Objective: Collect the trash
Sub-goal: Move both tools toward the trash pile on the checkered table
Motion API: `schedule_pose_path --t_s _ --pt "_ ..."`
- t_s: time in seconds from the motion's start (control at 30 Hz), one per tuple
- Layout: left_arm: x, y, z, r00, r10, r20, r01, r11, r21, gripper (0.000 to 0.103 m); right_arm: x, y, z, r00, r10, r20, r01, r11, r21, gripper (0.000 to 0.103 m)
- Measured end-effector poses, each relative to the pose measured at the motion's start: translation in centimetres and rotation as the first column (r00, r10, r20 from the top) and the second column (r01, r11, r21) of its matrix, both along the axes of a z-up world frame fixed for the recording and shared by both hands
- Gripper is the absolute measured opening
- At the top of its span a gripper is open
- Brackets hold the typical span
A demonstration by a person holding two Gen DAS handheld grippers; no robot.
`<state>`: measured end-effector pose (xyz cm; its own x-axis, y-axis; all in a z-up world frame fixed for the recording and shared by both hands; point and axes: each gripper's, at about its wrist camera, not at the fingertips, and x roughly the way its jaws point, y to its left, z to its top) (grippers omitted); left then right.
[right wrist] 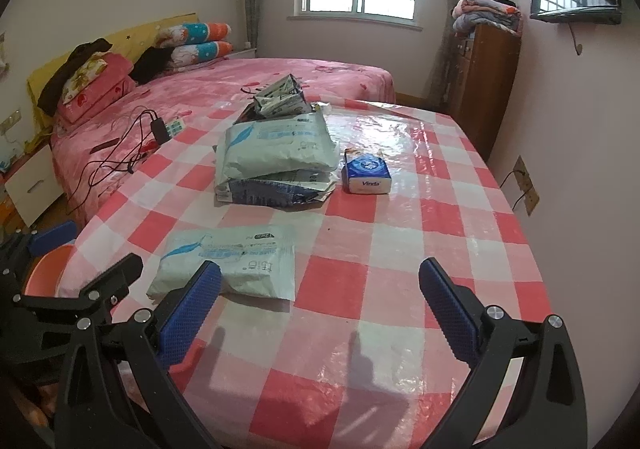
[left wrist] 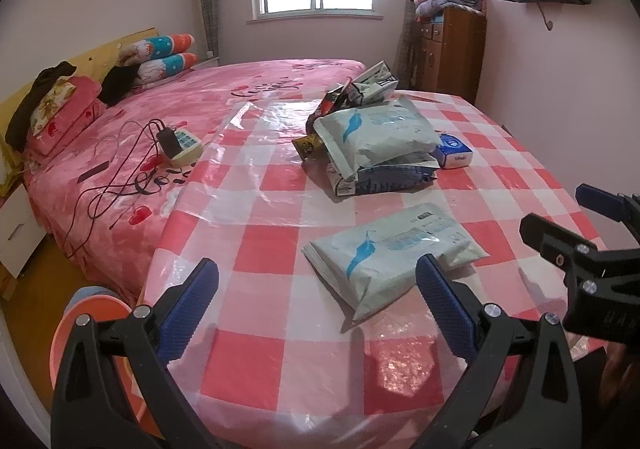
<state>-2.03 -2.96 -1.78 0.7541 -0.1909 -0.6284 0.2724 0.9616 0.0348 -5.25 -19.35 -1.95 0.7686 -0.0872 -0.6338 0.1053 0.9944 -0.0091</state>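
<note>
Left wrist view has the left tool (left wrist: pixel 316 305) spread wide and empty above the near edge of the counter (left wrist: pixel 280 369), its blue pads either side of bare checked cloth, with the nearest mailer bag (left wrist: pixel 394 265) lying flat just ahead of the right-hand pad; the wide spread looks chosen to take the bag across its width. Right wrist view shows the right tool (right wrist: pixel 320 307) likewise wide and holding nothing, hovering over the same near edge, the mailer bag just ahead of its left pad, so either tool could reach it first. Below the counter's near left edge sits an orange bin (left wrist: pixel 86 325), only partly in view, and it is probably where the trash is meant to go, being close to the left side. Toward the middle of the counter the rest of the trash is heaped: a second mailer bag (right wrist: pixel 276 149) on top of a flattened blue-and-white package (right wrist: pixel 276 191), with crumpled wrappers (right wrist: pixel 280 95) at the far side of the heap; stacked like that, they likely need lifting one at a time. A tissue pack (right wrist: pixel 367 173) stands just beside the heap on its right, apart from it, and may not be trash at all. Beyond the counter's far edge lies the bed (right wrist: pixel 200 89)
</note>
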Motion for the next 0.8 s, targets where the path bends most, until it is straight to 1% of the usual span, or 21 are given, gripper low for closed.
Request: schedule_pose_path --t_s 0.2,0.37,0.47,0.8 --pt "-0.3 0.3 0.1 1.000 -0.008 -0.010 0.008 1.000 -0.023 0.099 -0.8 0.2 0.6 1.000 -0.020 0.011 0.020 0.999 -0.027 0.098" --pt "-0.8 0.5 0.4 1.000 -0.014 0.000 0.014 0.999 -0.036 0.099 -1.5 0.6 1.1 0.999 -0.028 0.027 0.029 0.999 -0.042 0.098" --pt "-1.1 0.6 0.7 1.000 -0.022 0.009 0.022 0.999 -0.045 0.099 -2.0 0.8 1.5 0.998 -0.043 0.045 0.046 0.997 -0.068 0.098" --pt "-1.7 0.9 1.1 0.999 -0.033 0.022 0.034 0.998 -0.056 0.099 -2.7 1.2 2.2 0.997 -0.061 0.053 0.065 0.995 -0.079 0.098"
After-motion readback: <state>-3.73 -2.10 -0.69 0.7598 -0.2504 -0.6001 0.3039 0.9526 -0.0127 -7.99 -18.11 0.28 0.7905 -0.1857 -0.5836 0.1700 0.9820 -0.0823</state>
